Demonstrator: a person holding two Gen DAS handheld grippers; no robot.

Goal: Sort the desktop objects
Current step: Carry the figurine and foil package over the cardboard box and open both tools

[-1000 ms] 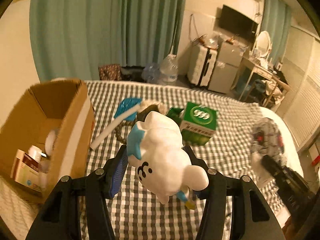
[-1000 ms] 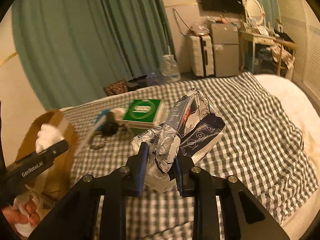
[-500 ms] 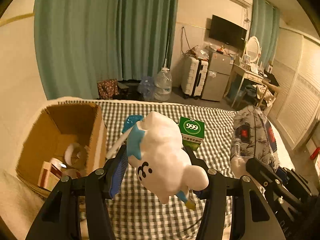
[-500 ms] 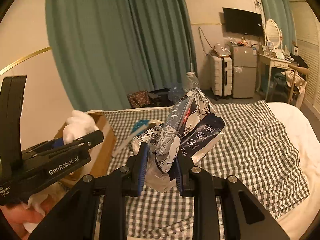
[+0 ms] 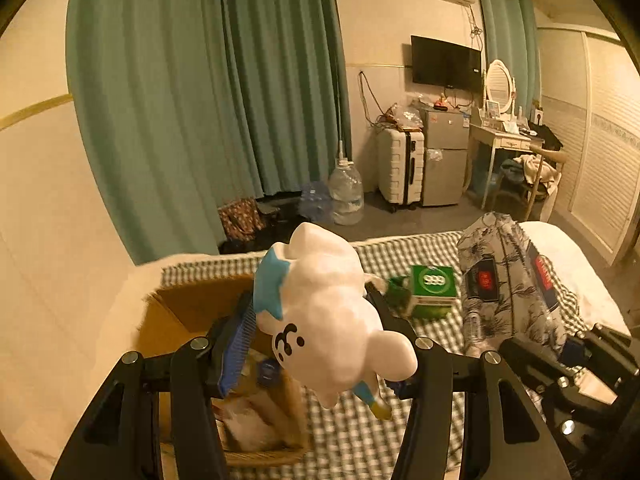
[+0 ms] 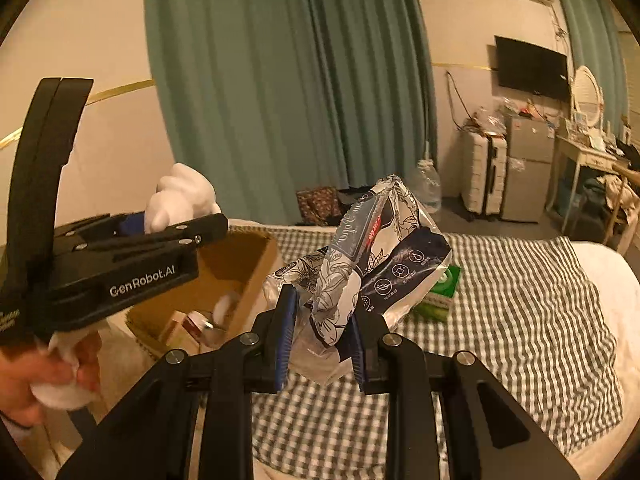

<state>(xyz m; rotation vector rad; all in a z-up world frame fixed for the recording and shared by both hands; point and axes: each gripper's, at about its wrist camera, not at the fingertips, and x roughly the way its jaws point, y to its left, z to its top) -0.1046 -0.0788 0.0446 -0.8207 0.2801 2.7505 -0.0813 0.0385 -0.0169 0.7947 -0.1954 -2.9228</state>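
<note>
A: Lower left of the left wrist view: cardboard box [image 5: 192,308], open. Above it, left gripper [image 5: 310,344] clamped on white plush toy [image 5: 324,320]. Advice?

B: Centre over the opening, lower, then release. At right, right gripper [image 6: 320,332] pinching floral tissue pack [image 6: 360,264]; best kept aside, then dropped in too.

A: Surface?

B: Checked bedspread [image 6: 528,304], green box [image 5: 434,290] on it. Behind: teal curtains [image 5: 208,92], suitcase [image 5: 400,168], wall TV [image 5: 446,64].

White plush toy [image 5: 328,312] with blue star patch and black face marks. Tissue pack [image 6: 372,264]: grey-white floral print (navy panel, red label). Green box [image 5: 434,286]. Brown cardboard box [image 6: 236,268]. Bed cover [image 6: 520,300]: green-white check.
</note>
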